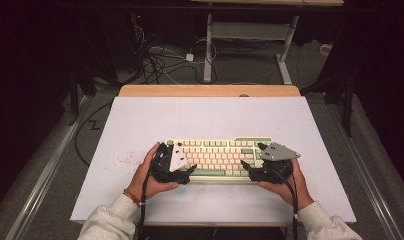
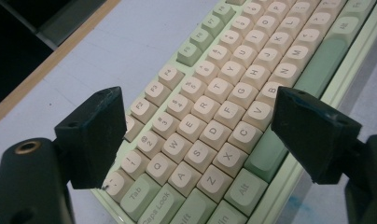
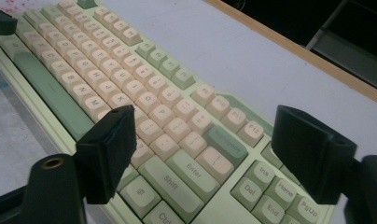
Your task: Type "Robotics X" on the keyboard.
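Keyboard (image 1: 217, 157) lies flat on counter (image 1: 140, 125); left gripper (image 2: 196, 140) and right gripper (image 3: 203, 149) spread at its ends, gripping nothing — placement apparently done, withdrawal remaining.

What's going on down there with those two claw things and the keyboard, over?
Left gripper and right gripper both open, holding nothing. Each hovers over one end of the keyboard, flat on the white table. Nothing in the way.

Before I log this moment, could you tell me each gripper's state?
Left gripper: open, holding nothing, over the keyboard.
Right gripper: open, holding nothing, over the keyboard.
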Action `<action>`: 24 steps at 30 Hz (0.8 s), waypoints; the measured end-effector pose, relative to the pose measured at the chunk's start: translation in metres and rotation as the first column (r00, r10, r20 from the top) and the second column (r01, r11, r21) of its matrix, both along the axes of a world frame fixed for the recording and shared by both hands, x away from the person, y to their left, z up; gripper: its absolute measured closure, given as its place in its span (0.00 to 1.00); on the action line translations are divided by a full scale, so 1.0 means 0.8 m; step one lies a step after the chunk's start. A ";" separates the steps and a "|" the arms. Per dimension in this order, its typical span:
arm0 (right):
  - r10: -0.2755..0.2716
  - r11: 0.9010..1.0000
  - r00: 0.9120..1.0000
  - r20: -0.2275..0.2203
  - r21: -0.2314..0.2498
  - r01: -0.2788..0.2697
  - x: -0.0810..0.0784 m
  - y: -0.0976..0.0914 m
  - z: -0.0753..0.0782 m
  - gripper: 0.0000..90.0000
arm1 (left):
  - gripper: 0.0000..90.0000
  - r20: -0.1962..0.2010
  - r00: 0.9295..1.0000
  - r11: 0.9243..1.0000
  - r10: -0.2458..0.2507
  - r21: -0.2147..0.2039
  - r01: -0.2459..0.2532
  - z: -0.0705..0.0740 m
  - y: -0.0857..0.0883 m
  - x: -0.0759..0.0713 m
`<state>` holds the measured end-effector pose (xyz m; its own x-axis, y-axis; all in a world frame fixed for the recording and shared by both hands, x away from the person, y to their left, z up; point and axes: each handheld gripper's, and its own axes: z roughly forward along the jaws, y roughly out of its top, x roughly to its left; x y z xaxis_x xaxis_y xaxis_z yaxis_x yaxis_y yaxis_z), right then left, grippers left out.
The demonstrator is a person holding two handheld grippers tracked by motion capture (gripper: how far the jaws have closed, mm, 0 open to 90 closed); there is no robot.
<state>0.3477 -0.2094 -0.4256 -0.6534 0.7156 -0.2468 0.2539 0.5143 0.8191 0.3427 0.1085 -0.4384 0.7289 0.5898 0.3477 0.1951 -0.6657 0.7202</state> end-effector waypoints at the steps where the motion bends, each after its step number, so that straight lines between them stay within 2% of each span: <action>1: 0.002 1.000 1.000 0.000 0.000 -0.002 0.000 0.000 0.000 0.21 | 0.18 0.005 1.000 1.000 0.001 0.005 -0.001 0.000 -0.001 -0.001; 11: 0.006 1.000 1.000 0.021 -0.017 -0.006 -0.005 0.003 0.004 0.22 | 0.19 0.027 1.000 1.000 -0.013 -0.007 0.013 0.006 0.000 -0.009; 14: 0.006 1.000 1.000 0.031 -0.030 -0.005 -0.008 0.003 0.006 0.22 | 0.20 0.020 1.000 0.999 -0.011 -0.032 0.012 0.007 0.004 -0.011; 24: 0.001 0.999 0.998 0.059 -0.048 0.002 -0.018 0.000 0.012 0.23 | 0.20 0.047 0.999 1.000 0.014 -0.029 -0.013 0.011 0.020 -0.020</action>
